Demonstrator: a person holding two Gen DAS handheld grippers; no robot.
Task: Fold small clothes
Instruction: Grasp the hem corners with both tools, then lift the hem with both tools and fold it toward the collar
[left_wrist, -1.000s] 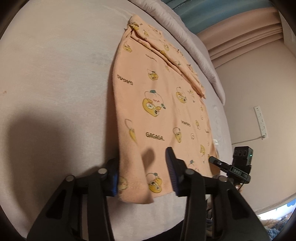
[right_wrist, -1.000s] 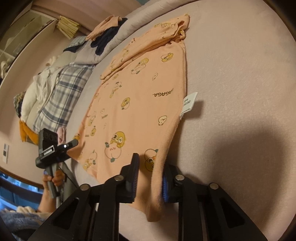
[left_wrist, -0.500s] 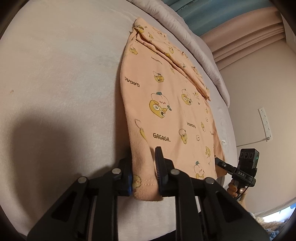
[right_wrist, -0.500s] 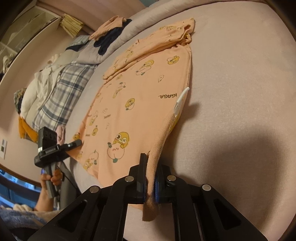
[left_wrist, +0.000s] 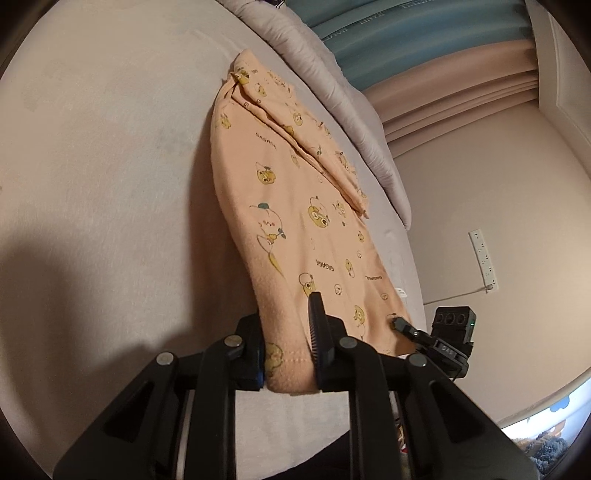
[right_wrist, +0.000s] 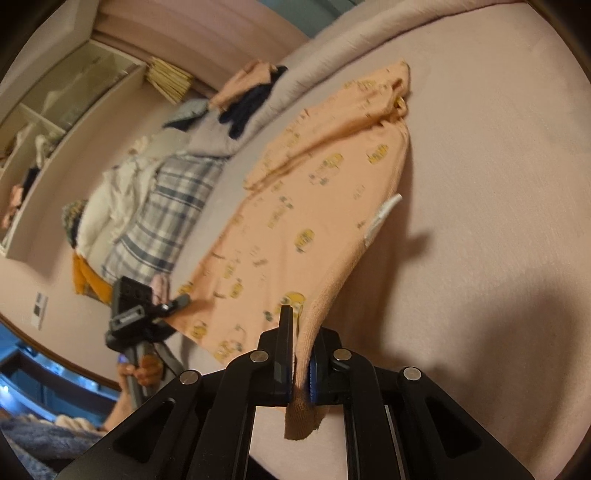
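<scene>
A small peach garment (left_wrist: 295, 221) printed with yellow cartoon figures lies lengthwise on the pale bed sheet (left_wrist: 110, 184), its sleeves folded in at the far end. My left gripper (left_wrist: 288, 350) is shut on the near left hem corner, and the cloth rises off the bed towards the pads. In the right wrist view the same garment (right_wrist: 314, 221) shows a white care label (right_wrist: 382, 218) on its right edge. My right gripper (right_wrist: 301, 369) is shut on the near right hem corner, with a flap of cloth hanging below the jaws. Each camera catches the other gripper, the right one (left_wrist: 443, 339) and the left one (right_wrist: 140, 314).
A grey rolled duvet (left_wrist: 351, 110) runs along the far side of the bed. A plaid blanket (right_wrist: 166, 221), white bedding and a pile of dark and peach clothes (right_wrist: 251, 92) lie to the left. A power strip (left_wrist: 484, 258) hangs on the wall, and shelves (right_wrist: 44, 129) stand at far left.
Both grippers went from open around the near hem corners to shut on them. The near hem has lifted off the sheet and both side edges now stand up.
</scene>
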